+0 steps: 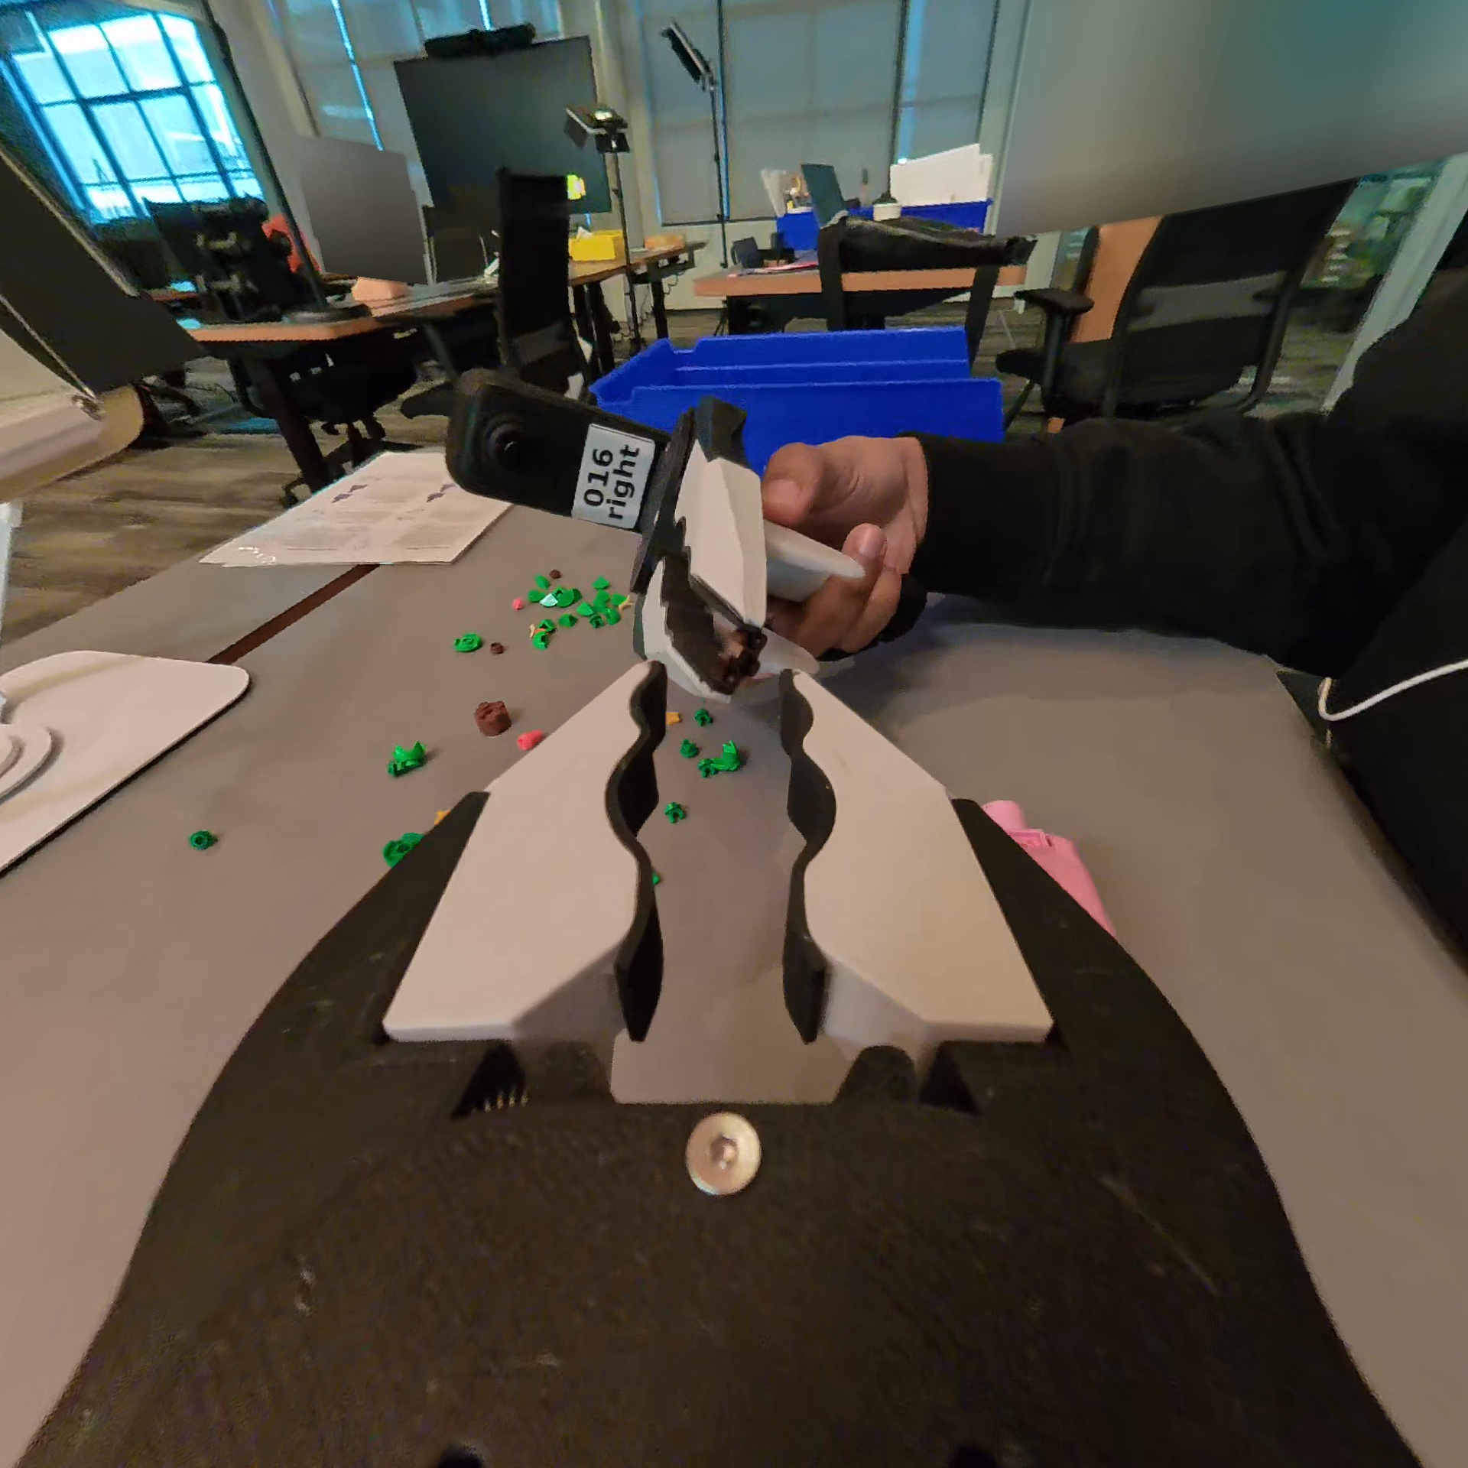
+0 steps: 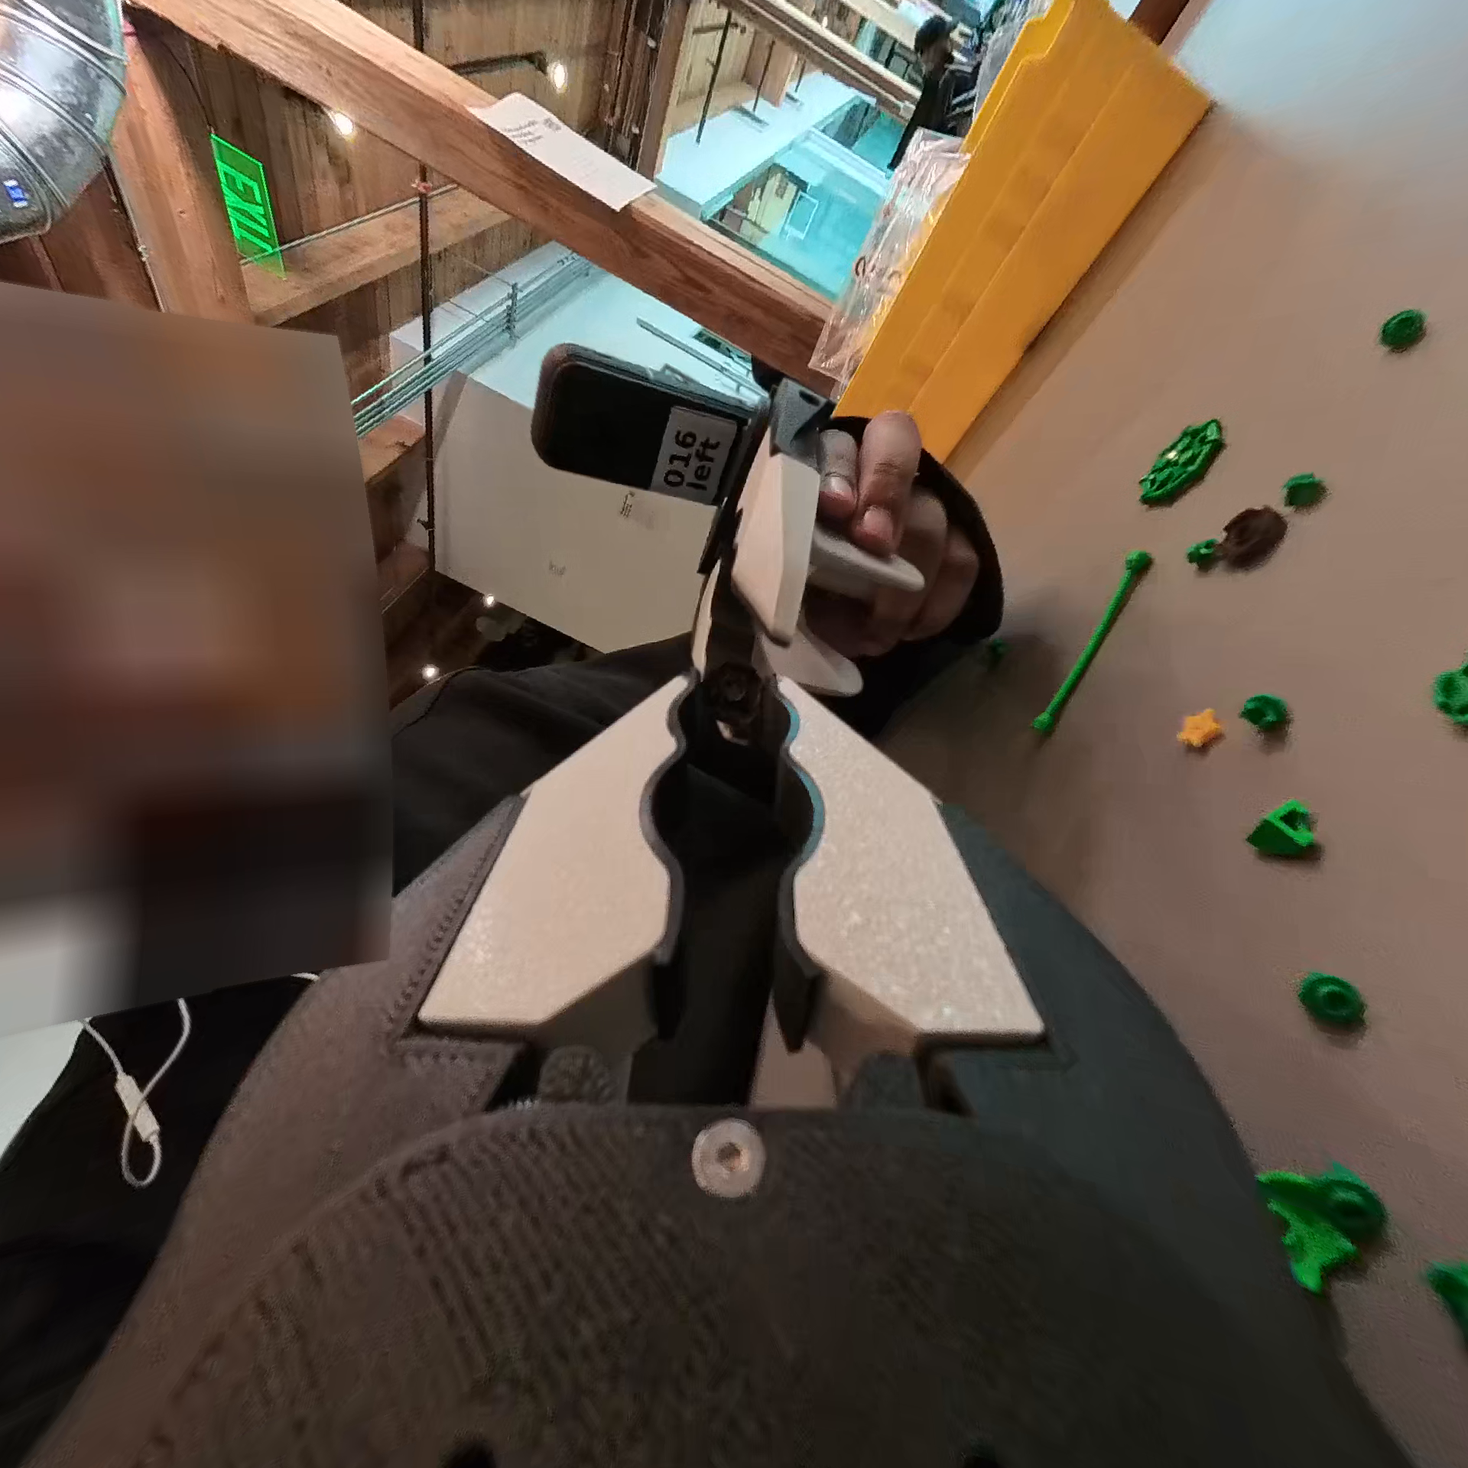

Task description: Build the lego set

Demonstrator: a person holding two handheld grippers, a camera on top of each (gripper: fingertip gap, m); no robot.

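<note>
While most of the set lies unbuilt on the grey table (image 1: pixel 238 913), only a small brown sub-assembly (image 2: pixel 731 703) is seen in hand, so progress is judged early. The brown piece is pinched at the tips of the right gripper (image 1: pixel 735 663), lifted off the table; whether more than one brick is stacked in it cannot be made out. The left gripper (image 1: pixel 723 683) is held spread and empty, tips just beside the brown piece, probably lined up to take or brace it. Loose green pieces (image 1: pixel 572 600) are scattered across the table, along with a second brown piece (image 1: pixel 491 717), a green stem (image 2: pixel 1092 639), a green web-like disc (image 2: pixel 1181 462) and a small orange star (image 2: pixel 1199 729). An instruction sheet (image 1: pixel 373 512) lies at the far edge, with a blue bin (image 1: pixel 794 389) beyond. A yellow bin (image 2: pixel 1025 206) is set at the table edge. Office desks, chairs and monitors fill the room behind.
</note>
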